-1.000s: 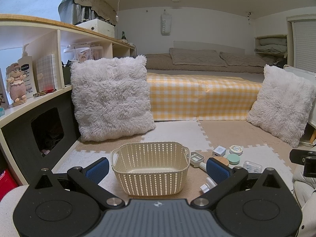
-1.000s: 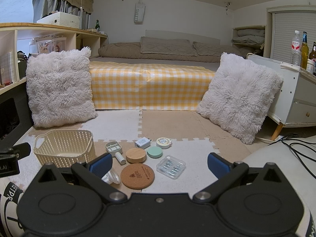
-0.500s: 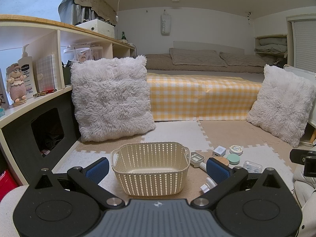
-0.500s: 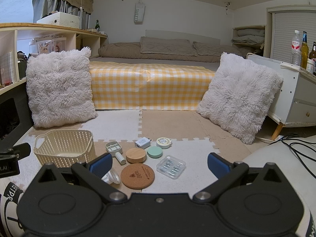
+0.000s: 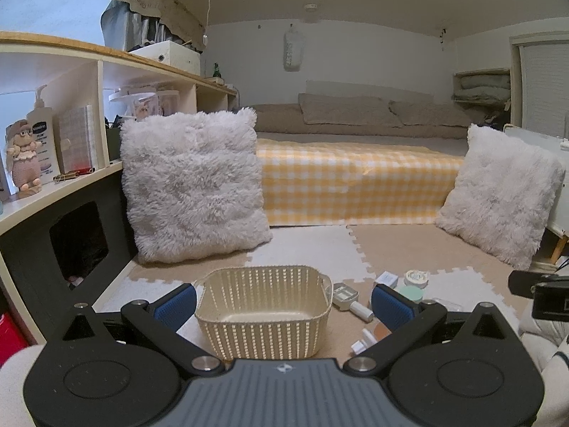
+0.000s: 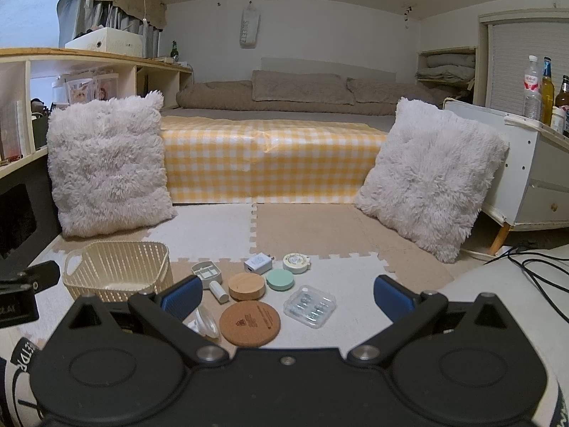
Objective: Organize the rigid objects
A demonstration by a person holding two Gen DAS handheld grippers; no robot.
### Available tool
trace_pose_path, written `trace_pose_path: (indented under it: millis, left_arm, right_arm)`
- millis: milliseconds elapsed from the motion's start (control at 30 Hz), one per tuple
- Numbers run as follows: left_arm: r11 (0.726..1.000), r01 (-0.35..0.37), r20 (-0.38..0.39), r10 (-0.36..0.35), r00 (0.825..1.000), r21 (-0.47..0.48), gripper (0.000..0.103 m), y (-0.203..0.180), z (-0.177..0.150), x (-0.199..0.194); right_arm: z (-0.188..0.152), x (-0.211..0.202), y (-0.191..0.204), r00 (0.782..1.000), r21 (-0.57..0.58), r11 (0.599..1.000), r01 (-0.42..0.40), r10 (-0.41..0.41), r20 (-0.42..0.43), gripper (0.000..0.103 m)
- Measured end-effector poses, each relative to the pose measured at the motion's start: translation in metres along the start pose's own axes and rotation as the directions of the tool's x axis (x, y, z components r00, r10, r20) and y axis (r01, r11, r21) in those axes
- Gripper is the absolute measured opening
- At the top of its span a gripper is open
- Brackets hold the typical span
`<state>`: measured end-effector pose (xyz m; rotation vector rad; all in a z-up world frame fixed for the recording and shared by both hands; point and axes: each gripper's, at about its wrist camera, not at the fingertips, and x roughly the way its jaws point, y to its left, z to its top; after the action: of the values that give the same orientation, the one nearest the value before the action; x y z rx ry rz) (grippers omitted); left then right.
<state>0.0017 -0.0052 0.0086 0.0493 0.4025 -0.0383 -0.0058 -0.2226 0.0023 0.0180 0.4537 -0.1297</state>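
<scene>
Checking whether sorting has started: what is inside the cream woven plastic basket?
Nothing shows inside the cream woven plastic basket: the left wrist view shows bare bottom. Its near wall hides the front strip of the floor, so something flat there could go unseen.

counts, right wrist view unless noted.

one cream basket [image 6: 115, 272], left of the left fingertip.
two round wooden-toned discs between the fingertips: one wooden lid [image 6: 247, 285], one cork coaster [image 6: 249, 323] nearer the fingers.
one mint round case [image 6: 280, 280] and one white round tin [image 6: 296, 262], beyond the lid.
one white charger plug [image 6: 259, 262].
one clear plastic case [image 6: 309, 306], just right of the coaster.
one small open white box [image 6: 207, 272] and one white tube [image 6: 218, 290], beside the left fingertip.
one clear cup-shaped piece [image 6: 206, 322], partly behind the left finger.
two white fluffy pillows: left [image 6: 106, 163], right [image 6: 432, 174].
three bottles [image 6: 532, 87] far right.
left wrist view: one basket [image 5: 263, 311] between the fingertips.
</scene>
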Motion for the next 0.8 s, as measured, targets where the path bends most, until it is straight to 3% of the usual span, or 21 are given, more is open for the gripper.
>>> trace_pose_path:
  millis: [233,467,667,800]
  left_arm:
    - [0.995,0.057,0.013,-0.056,0.998,-0.084,0.103,0.016,0.020,0.016]
    - [0.990,-0.042,0.027,0.046,0.999,-0.136,0.103,0.039,0.066,0.060]
    - [0.988,-0.067,-0.038,0.062,0.997,-0.136,0.103,0.058,0.093,0.112]
    - [0.991,-0.020,-0.080,0.010,0.997,-0.131,0.103,0.074,0.100,0.148]
  right_arm:
    - [0.015,0.020,0.000,0.997,0.034,0.997,-0.064,0.065,-0.039,0.103]
    - [0.042,0.050,0.000,0.998,0.000,0.998,-0.066,0.066,0.000,0.103]
    - [0.064,0.084,-0.003,0.997,-0.046,0.996,-0.075,0.075,-0.002,0.103]
    - [0.070,0.114,-0.006,0.993,-0.074,0.991,-0.116,0.113,-0.046,0.103]
